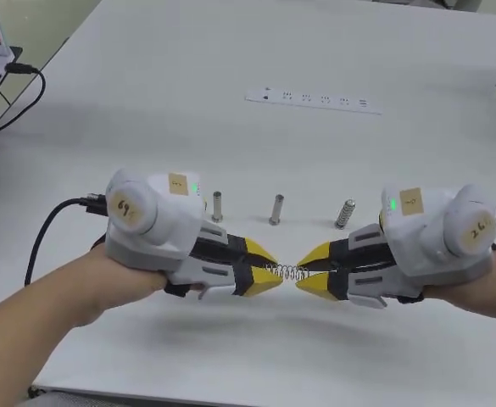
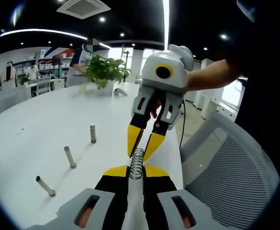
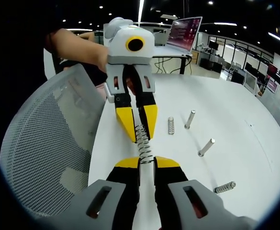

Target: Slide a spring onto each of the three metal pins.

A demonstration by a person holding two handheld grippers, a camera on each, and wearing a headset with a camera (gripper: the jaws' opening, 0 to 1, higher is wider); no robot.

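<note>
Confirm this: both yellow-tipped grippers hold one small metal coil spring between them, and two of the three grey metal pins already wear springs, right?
Not quite. The head view shows one spring-covered grey metal pin, near the right gripper; the middle pin and left pin are bare. The left gripper and right gripper do hold the small metal coil spring between them.

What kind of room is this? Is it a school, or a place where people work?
It looks like a big open office, or maybe a lab. There is a long white table with a power strip, a mesh office chair, a laptop and a potted plant.
</note>
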